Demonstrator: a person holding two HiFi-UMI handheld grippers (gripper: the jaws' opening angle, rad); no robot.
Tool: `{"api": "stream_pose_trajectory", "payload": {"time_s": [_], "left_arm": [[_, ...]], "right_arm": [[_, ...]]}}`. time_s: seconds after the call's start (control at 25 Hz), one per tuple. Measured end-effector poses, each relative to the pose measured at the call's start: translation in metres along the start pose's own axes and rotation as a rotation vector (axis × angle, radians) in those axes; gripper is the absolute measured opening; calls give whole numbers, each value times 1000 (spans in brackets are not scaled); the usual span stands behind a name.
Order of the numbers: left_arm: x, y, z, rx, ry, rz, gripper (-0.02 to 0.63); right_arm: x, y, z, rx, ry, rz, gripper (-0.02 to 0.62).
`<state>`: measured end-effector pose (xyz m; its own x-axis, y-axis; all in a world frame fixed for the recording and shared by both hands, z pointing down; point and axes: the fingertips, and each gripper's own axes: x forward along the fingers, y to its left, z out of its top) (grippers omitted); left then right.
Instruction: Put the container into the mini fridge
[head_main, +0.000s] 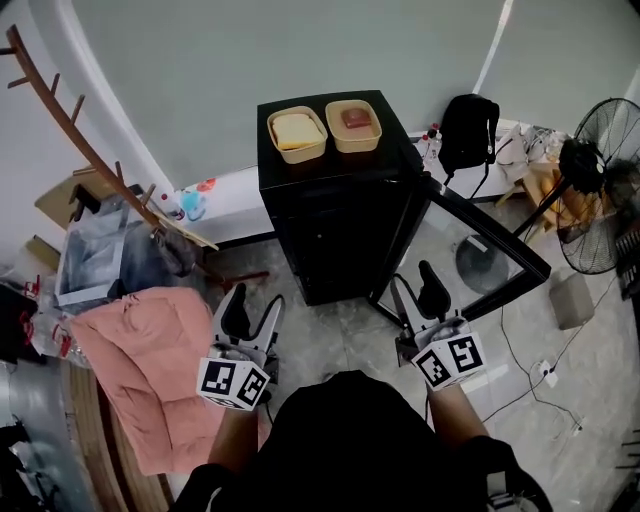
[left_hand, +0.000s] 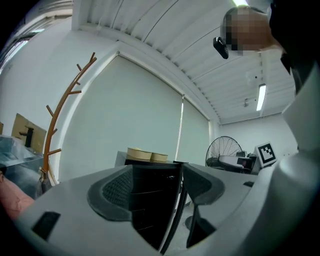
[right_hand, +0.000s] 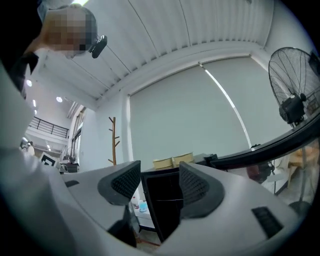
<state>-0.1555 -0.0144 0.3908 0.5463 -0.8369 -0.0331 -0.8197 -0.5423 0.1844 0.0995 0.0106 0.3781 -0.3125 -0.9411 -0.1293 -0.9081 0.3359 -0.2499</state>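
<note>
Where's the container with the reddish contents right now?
The red-filled container sits atop the mini fridge, right of the yellow-filled container, upper centre of head view.

We see the mini fridge (head_main: 335, 200) as black, with a smooth, glossy top. Its open door (head_main: 480, 245) holds a clear glass pane. On the fridge, the left container (head_main: 296, 133) and the right container (head_main: 353, 125) look matt tan, like paper or thin plastic. Left of the fridge lie a soft, creased pink cloth (head_main: 150, 360) and a coat rack (head_main: 70, 120) of smooth brown wood. Around the fridge the floor (head_main: 340, 330) is pale, faintly shiny stone. The left gripper (left_hand: 157, 185) and right gripper (right_hand: 159, 185) are matt grey plastic with dark, rough-textured pads (left_hand: 117, 190).
</note>
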Motion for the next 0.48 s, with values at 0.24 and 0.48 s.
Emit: {"api": "stream_pose_trajectory", "payload": {"time_s": [0.24,0.48], "left_arm": [[12,8,-2,-27,18,-24,328],[24,19,-4,-5,28,2,328]], "right_arm": [[25,10,-5,-8,29,48,241],[53,3,-13,11,64,103,236]]}}
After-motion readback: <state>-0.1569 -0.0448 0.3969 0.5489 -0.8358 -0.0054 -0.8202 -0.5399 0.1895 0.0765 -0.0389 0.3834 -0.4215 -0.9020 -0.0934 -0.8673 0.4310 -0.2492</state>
